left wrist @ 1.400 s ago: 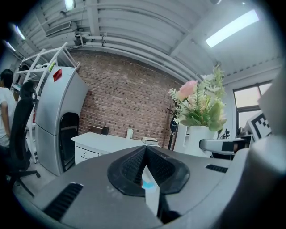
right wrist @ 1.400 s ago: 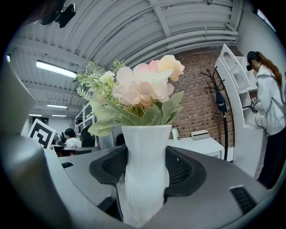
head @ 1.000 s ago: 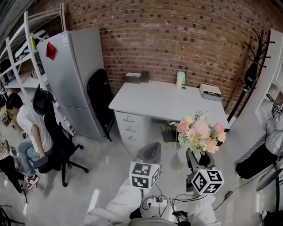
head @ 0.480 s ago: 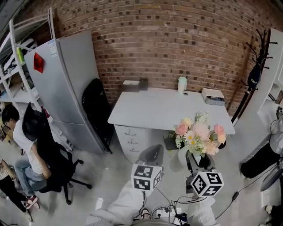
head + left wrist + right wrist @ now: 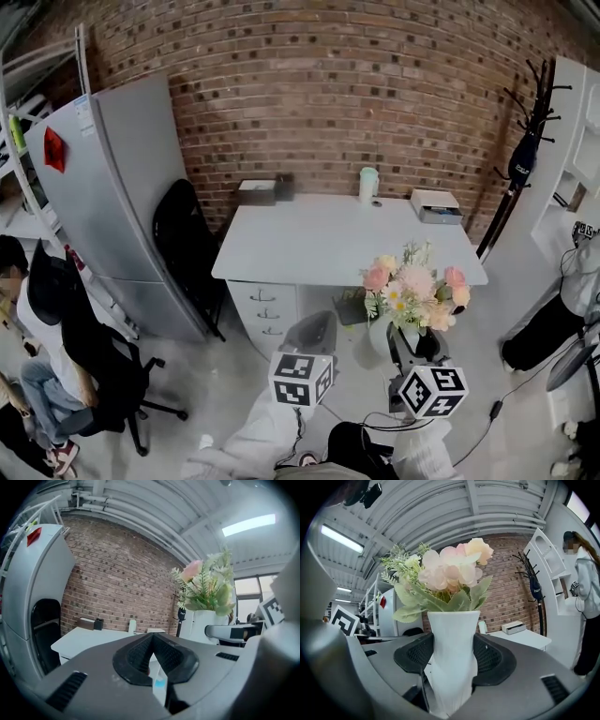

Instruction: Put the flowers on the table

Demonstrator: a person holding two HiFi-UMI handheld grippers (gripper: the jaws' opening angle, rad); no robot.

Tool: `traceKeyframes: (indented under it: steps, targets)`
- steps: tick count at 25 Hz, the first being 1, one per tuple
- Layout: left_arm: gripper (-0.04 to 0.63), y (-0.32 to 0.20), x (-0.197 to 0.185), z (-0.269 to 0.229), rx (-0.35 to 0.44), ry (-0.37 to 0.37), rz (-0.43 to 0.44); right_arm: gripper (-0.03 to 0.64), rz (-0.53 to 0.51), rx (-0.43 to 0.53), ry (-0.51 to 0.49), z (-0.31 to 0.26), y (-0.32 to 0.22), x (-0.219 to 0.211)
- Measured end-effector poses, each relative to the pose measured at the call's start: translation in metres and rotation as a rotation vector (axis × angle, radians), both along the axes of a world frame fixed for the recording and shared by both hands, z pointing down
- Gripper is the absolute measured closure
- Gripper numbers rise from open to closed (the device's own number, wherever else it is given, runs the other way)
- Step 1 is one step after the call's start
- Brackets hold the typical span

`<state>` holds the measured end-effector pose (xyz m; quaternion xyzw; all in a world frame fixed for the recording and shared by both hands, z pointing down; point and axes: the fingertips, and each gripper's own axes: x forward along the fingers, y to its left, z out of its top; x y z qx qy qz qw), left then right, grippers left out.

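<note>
You have closed on the table (image 5: 328,246) over the last second. It fills more of the head view than it did, and the fridge (image 5: 112,197) has swung out to the left. The grip has not changed. Your right claw (image 5: 410,345) still pinches the vase (image 5: 384,334) low on its body, with a pad on either side, and the right gripper view shows it standing upright between them. Your left claw (image 5: 314,334) is pressed together on nothing and rides alongside.

So the carry looks to be in its approach, not its finish. The flowers (image 5: 412,289) hang in the air off the table's front right edge, not yet over the top. The middle of the top looks bare, with a few small things along the wall side.

The vase is white, with a faceted, slightly twisted body that widens to a flared lip. Above it are pink, peach and cream blooms among green leaves and pale sprigs. The bouquet spreads much wider than the vase, so it is likely top-heavy. Keep it vertical as you bring it over the edge.
</note>
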<state>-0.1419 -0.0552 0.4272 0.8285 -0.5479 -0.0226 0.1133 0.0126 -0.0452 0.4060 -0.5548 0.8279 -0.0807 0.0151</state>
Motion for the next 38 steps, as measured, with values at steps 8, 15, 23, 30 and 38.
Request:
traceKeyframes:
  steps: [8,15,23,30,38]
  targets:
    - [0.588,-0.020,-0.001,0.009,-0.032,-0.003,0.036,0.356,0.060,-0.019,-0.034,0.013,-0.023,0.012]
    - [0.586,-0.049,-0.008,0.026,-0.052,-0.031,0.016,0.356,0.076,-0.032,-0.042,0.026,-0.064,0.018]
    - [0.586,-0.114,-0.017,0.041,-0.073,-0.032,-0.036,0.356,0.047,-0.026,-0.015,0.030,-0.141,0.016]
    - [0.586,-0.207,0.015,0.032,-0.064,-0.012,-0.054,0.356,-0.005,-0.034,0.030,0.026,-0.231,0.033]
    - [0.586,-0.310,0.042,0.030,-0.066,0.004,-0.087,0.356,-0.037,-0.026,0.048,0.013,-0.346,0.057]
